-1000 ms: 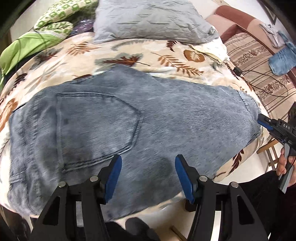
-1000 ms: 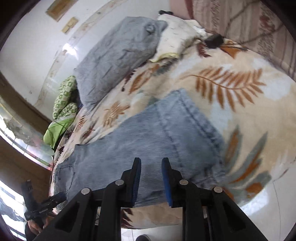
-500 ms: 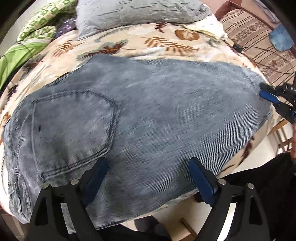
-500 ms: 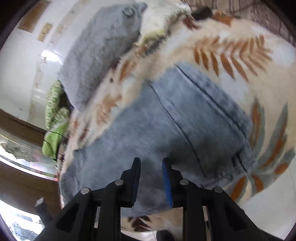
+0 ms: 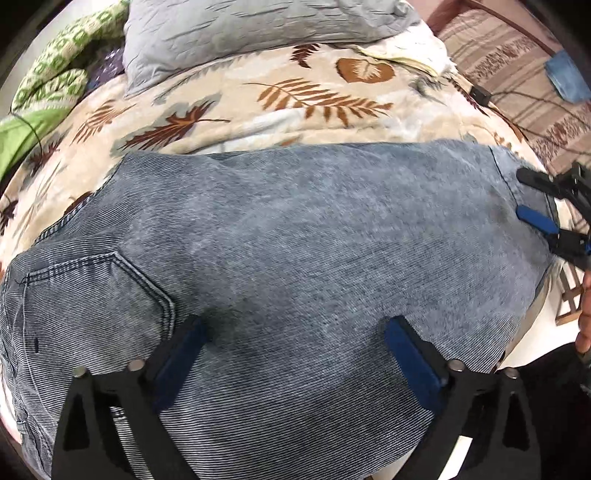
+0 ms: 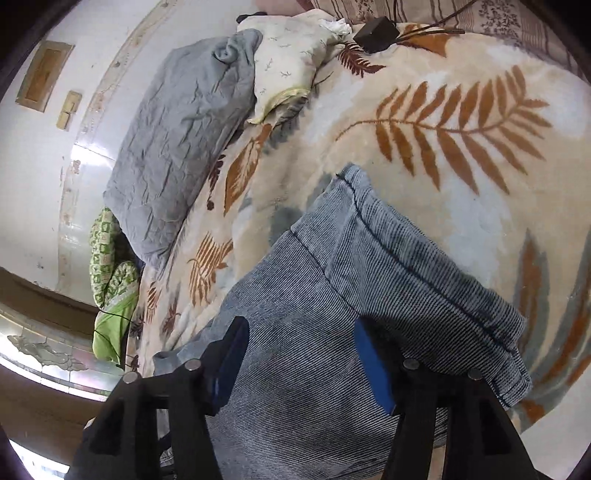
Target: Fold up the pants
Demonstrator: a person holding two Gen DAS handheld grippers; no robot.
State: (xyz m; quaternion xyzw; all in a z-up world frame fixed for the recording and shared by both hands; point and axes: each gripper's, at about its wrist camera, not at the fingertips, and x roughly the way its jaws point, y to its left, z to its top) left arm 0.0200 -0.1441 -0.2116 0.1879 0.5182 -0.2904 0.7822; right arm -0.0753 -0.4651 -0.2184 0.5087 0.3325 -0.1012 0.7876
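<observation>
Surface: leaf-print blanket [image 5: 229,110] | grey pillow [image 5: 258,33] | white wall [image 6: 33,155]

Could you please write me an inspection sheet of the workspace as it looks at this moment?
Surface: bed under a cream leaf-print blanket, soft and uneven.
Job's things: blue-grey jeans lie flat across the blanket, back pocket facing up, hem towards the right tongs.
Clutter: grey pillow; cream pillow; green patterned cloth; blue garment on the striped sofa.
Grippers: left tongs opening, over the seat of the jeans, nothing between the pads; right tongs opening, over the hem end, nothing gripped.
Cables: black box with leads at the blanket's far edge; thin wire over the green cloth.
Surroundings: white wall, wooden stool beside the bed.
</observation>
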